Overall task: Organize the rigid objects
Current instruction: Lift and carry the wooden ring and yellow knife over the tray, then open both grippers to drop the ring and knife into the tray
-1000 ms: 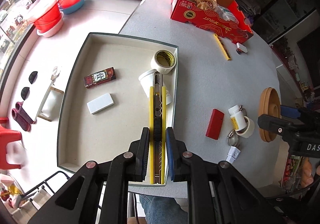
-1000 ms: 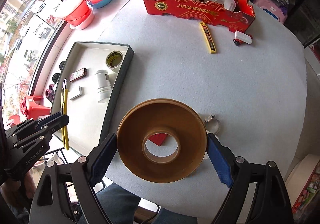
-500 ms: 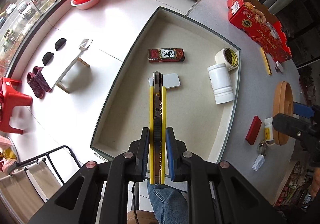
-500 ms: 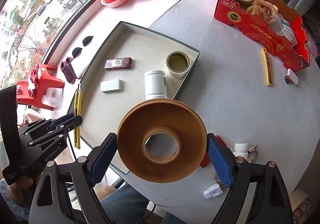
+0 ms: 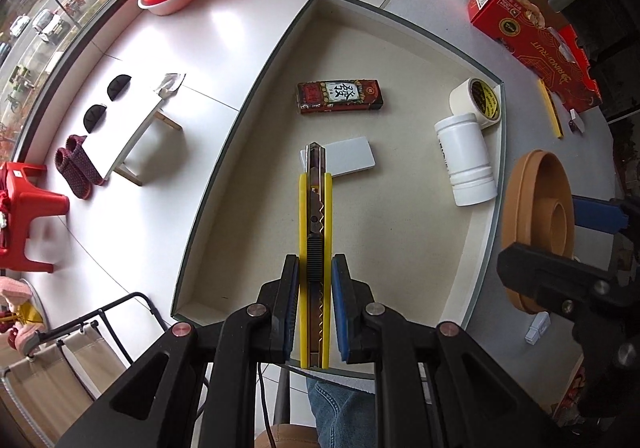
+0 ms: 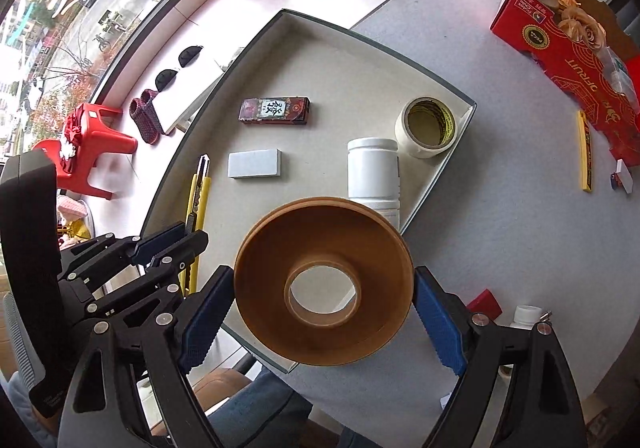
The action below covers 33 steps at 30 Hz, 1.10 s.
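My left gripper (image 5: pixel 315 272) is clamped on a yellow utility knife (image 5: pixel 315 224), its blue pads pressing the handle on both sides, and the knife runs straight up the middle of the left wrist frame with its metal tip over the near edge of a white card (image 5: pixel 352 156). My right gripper (image 6: pixel 324 312) is spread wide around a brown ring-shaped reel (image 6: pixel 323 284), one pad against each side of its rim, filling the lower centre of the right wrist frame. Beneath both lies the shallow grey-rimmed tray (image 6: pixel 436 187) with a pale floor. In it, seen from the right wrist, a dark red patterned box (image 6: pixel 275 111) lies toward the upper middle, the white card sits left of centre, a white bottle (image 6: pixel 373 171) lies on its side just above the reel, and a roll of masking tape (image 6: pixel 430 127) rests beside the bottle near the tray's upper right corner. On the grey table (image 6: pixel 500 151) outside the tray, a red carton (image 6: pixel 568 47) occupies the upper right, a second yellow knife (image 6: pixel 584 155) lies below it at the right edge, and a small red block (image 6: pixel 485 303) and a small white bottle (image 6: pixel 528 316) show at lower right behind my right finger.
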### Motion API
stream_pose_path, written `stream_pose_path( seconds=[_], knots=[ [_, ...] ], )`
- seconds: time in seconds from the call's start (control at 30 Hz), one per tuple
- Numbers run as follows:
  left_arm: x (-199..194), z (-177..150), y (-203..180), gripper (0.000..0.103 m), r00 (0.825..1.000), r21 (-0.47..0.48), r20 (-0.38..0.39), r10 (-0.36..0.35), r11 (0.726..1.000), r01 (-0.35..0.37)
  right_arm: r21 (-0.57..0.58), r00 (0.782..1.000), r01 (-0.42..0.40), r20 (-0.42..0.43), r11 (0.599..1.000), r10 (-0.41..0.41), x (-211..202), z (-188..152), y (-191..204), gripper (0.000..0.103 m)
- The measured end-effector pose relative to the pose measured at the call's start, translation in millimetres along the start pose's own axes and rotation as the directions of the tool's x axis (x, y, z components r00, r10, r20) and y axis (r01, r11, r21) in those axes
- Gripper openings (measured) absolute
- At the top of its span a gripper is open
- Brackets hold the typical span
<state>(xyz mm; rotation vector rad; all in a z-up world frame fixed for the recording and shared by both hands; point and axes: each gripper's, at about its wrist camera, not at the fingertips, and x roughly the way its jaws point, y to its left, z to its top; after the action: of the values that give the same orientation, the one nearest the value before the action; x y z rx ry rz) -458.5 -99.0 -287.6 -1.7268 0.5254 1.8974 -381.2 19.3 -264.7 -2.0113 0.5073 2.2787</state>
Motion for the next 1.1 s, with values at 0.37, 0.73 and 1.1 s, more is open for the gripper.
stream_pose_path(
  seconds=[0.37, 0.73, 1.1],
  knots=[
    [12, 2, 1, 0.017, 1.0, -0.012, -0.021, 0.013, 1.0, -0.013, 0.001, 0.999, 0.009, -0.039, 1.0, -0.009, 11, 4, -1, 0.089],
    [24, 6, -1, 0.017, 0.999, 0.008, -0.045, 0.025, 1.0, -0.025, 0.008, 0.998, 0.012, -0.069, 1.0, -0.011, 25, 10, 1, 0.089],
    [28, 7, -8, 0.017, 0.998, 0.023, -0.056, 0.029, 0.999, -0.028, 0.04, 0.995, 0.015, -0.098, 0.999, -0.011, 38, 16, -2, 0.089]
  ],
)
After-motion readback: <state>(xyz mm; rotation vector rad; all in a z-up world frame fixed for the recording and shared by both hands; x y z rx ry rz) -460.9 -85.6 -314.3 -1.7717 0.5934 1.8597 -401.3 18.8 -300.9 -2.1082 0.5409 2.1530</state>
